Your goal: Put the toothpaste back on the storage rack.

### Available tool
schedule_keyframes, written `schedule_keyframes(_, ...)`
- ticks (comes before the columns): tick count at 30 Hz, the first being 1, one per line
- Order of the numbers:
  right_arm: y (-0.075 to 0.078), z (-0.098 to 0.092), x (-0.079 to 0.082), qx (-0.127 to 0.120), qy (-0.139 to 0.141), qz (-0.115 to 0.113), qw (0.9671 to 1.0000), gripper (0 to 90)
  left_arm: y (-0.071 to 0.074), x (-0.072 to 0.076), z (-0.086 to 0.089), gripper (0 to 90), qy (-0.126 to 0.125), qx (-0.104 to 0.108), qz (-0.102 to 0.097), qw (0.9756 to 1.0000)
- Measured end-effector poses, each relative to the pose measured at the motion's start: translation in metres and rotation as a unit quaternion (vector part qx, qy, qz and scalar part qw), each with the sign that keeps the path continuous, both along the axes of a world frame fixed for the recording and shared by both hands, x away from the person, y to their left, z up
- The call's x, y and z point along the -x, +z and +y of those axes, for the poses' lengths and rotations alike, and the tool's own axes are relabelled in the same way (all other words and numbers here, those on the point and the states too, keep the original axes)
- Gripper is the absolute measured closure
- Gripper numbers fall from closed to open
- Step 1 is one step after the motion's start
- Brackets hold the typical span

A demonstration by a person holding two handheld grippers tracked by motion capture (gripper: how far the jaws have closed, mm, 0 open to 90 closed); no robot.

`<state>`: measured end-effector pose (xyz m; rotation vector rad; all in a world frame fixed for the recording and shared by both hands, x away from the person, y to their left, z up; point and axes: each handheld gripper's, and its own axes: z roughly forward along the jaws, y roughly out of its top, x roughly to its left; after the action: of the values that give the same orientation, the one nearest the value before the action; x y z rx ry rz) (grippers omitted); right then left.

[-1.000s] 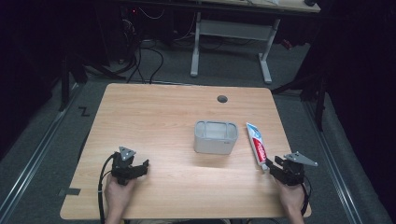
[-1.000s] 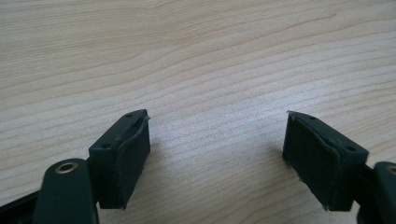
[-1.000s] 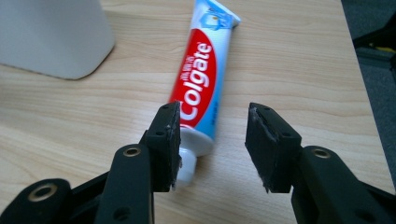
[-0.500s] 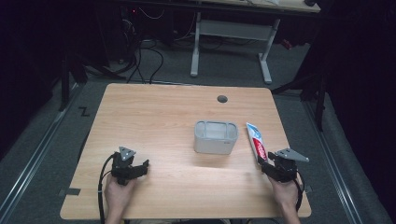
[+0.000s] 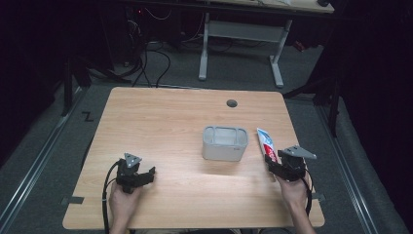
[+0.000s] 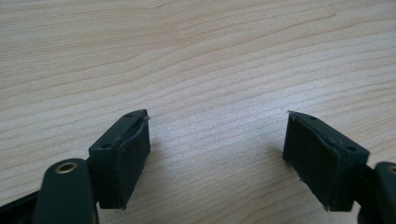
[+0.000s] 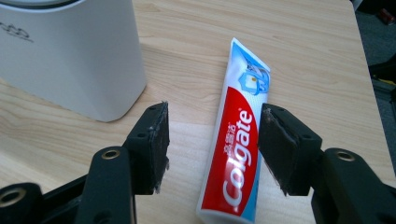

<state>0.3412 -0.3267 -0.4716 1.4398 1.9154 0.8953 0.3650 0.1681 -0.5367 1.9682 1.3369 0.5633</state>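
Near edge of the light wood-grain tabletop (image 5: 160, 122): the person's two hands come in from the bottom of the high view, each holding a black two-jaw gripper with a trailing black cable.

Left gripper (image 5: 132, 174): sits low over the tabletop at the near left, grey three-cornered plate on top. In the left gripper view its fingers (image 6: 126, 156) stand wide apart with bare wood grain between them; nothing held.

Right gripper (image 5: 287, 165): at the near right, grey plate on top. In the right gripper view its fingers (image 7: 152, 147) are apart and straddle the near end of a red, white and blue Colgate toothpaste tube (image 7: 238, 154). The tube lies flat on the tabletop, running away from the gripper, crimped end farthest. The right-hand finger is just beside the tube's edge; contact cannot be told. The left-hand finger stands clear of the tube.

Middle distance: a white rounded-rectangular plastic container (image 5: 224, 143), open at the top, stands upright on the tabletop, just beside and to the left of the tube (image 5: 267, 144), not touching it.

Far: a small round dark hole (image 5: 232, 103) in the tabletop near the back edge. Beyond it, dark floor, cables and a grey metal desk frame (image 5: 241, 36).
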Motion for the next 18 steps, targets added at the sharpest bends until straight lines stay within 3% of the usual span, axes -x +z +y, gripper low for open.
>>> schedule_keyframes(11,0.008,-0.001,-0.025,0.013,-0.005,0.024,0.9996,43.7,0.000,0.000,0.000,23.4,0.000,-0.001,0.000,1.0000)
schedule_keyframes(18,0.012,0.001,-0.037,0.007,-0.003,0.031,0.9995,43.6,0.000,0.000,0.000,23.4,0.000,-0.001,0.000,1.0000)
